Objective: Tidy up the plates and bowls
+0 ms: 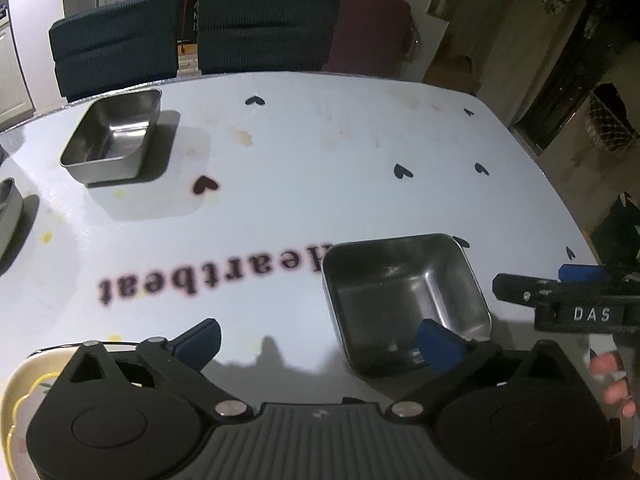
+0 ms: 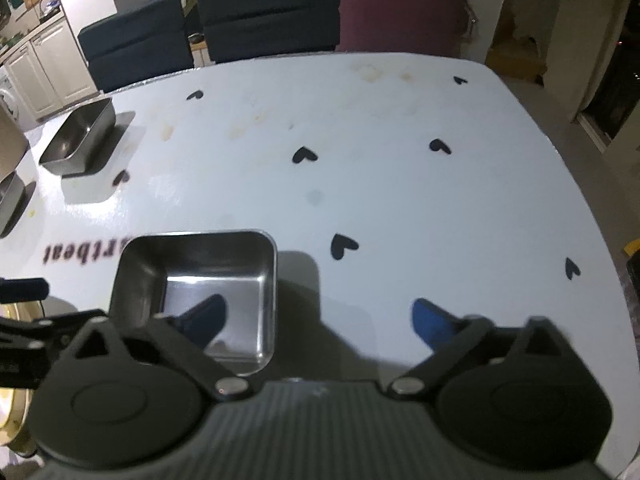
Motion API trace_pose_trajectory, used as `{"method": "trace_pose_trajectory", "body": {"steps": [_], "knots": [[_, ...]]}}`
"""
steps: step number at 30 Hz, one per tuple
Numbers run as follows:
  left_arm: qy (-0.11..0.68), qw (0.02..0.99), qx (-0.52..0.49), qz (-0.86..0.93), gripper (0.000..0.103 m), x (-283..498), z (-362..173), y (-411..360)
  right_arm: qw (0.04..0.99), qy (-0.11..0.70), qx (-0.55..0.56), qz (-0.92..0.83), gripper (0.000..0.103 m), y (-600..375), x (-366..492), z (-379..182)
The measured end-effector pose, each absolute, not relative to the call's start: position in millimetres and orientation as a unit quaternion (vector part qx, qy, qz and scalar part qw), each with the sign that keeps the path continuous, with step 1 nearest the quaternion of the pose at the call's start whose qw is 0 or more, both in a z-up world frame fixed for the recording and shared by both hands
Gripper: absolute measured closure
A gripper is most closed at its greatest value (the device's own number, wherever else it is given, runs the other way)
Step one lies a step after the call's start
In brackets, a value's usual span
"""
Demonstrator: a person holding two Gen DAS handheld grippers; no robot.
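Observation:
A square steel bowl (image 1: 400, 292) (image 2: 192, 264) stands empty on the white table (image 1: 320, 184) near its front. My left gripper (image 1: 320, 342) is open; its right fingertip hangs over the bowl's near left corner and its left fingertip over bare table. My right gripper (image 2: 320, 320) is open too, with its left fingertip over the bowl's inside and its right fingertip outside over the table. No pad presses on the bowl. A second steel bowl (image 1: 114, 136) (image 2: 78, 136) sits at the far left. A third (image 1: 8, 208) (image 2: 10, 200) is cut off by the left edge.
A gold-rimmed plate (image 1: 24, 380) (image 2: 12, 412) lies at the near left, partly under my left gripper. A person's fingers (image 1: 612, 384) show on the right gripper's handle. Dark chairs (image 1: 264, 28) and a maroon one (image 2: 400, 12) line the table's far edge.

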State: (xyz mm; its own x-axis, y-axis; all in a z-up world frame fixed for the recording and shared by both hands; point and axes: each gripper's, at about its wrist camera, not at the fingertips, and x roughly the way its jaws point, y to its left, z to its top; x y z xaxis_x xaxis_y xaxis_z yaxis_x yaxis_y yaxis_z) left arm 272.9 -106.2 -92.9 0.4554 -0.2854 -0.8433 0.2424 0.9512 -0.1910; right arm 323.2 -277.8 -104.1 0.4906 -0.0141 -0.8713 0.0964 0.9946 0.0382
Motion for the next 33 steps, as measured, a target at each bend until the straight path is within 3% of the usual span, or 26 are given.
{"method": "trace_pose_trajectory", "body": {"steps": [13,33], "knots": [[0.460,0.879,-0.054,-0.111,0.000,266.2,-65.2,-34.9,0.884,0.462,0.068,-0.031,0.000,-260.3,324.9,-82.3],[0.405,0.903,-0.142,0.000,0.000,286.0,-52.2,92.8,0.895,0.431,0.085,0.077,0.000,-143.7,366.7,-71.7]]}}
